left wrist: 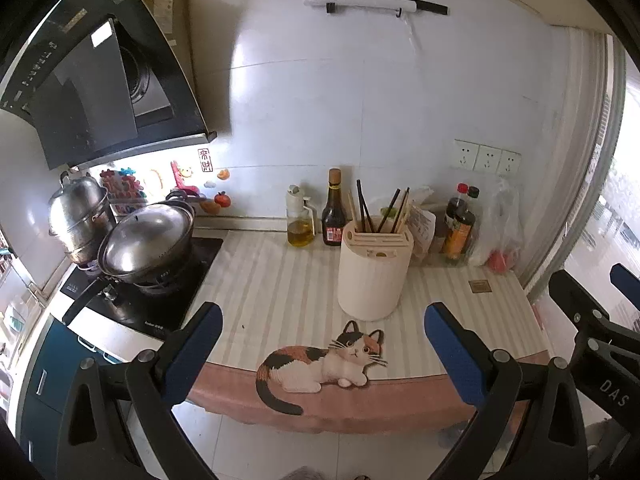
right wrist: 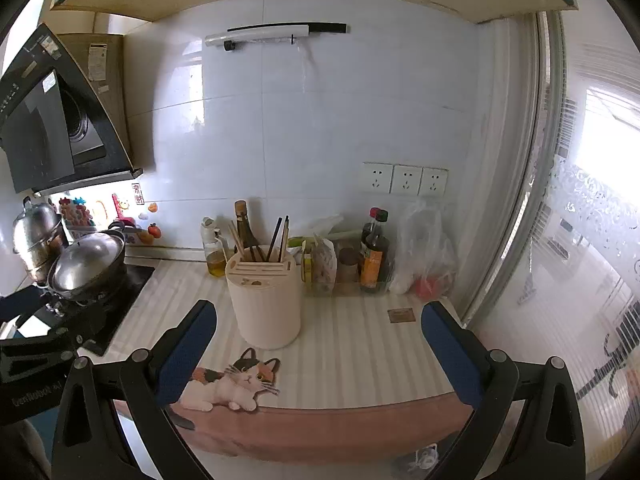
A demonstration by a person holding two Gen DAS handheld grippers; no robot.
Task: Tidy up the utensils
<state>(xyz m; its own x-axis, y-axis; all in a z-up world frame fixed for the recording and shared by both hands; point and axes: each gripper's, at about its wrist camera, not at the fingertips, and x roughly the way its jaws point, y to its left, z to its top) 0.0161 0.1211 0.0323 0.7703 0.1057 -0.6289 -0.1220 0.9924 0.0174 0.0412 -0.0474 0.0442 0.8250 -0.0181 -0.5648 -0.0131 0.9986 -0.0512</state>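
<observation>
The striped tabletop (left wrist: pixel 280 280) ahead of both tongs looks tidy, a cream holder (left wrist: pixel 374 272) standing just beyond them with chopsticks (left wrist: pixel 382 210) already inside, while left tongs (left wrist: pixel 322 340) and right tongs (right wrist: pixel 318 344) hang released and empty, suggesting little remains.

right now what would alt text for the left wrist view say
A cream cylindrical utensil holder with dark and pale chopsticks upright in it stands on a striped counter mat with a calico cat print. The left gripper, open and empty, hovers before it; oil and sauce bottles line the white wall.
</observation>
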